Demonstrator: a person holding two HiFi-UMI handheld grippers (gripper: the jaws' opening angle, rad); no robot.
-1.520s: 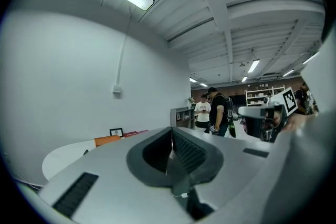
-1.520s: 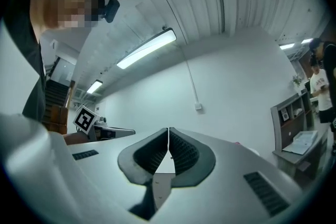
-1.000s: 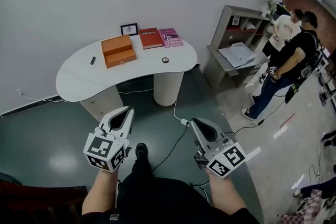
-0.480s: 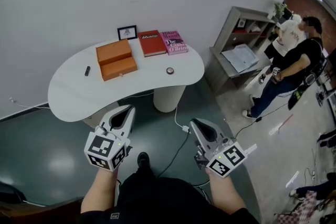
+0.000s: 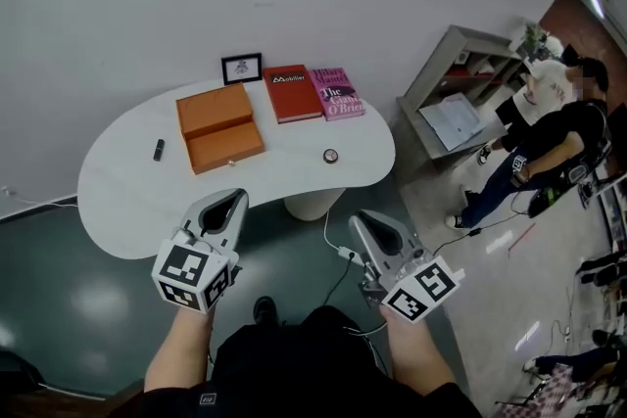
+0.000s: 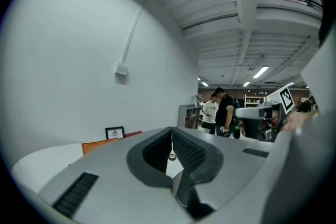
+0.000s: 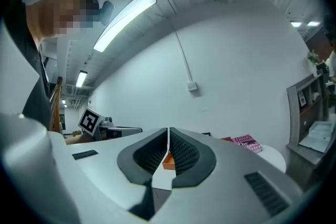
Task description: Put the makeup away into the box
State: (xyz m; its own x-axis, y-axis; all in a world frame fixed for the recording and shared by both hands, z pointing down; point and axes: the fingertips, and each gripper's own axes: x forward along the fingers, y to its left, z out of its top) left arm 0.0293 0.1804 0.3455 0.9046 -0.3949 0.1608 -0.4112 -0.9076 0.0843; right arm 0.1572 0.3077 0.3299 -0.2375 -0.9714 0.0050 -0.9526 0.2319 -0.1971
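White kidney-shaped table point(image 5: 127, 201) stands against the pale wall, upper centre of my head view. On it a small black makeup stick point(image 5: 158, 149) lies left of the orange rectangular box point(image 5: 219, 127), and a small round compact point(image 5: 330, 155) lies well to the box's right. My left gripper point(image 5: 231, 201) and right gripper point(image 5: 361, 222) hang over the dark floor point(image 5: 78, 308) at lower centre, jaws closed on nothing.
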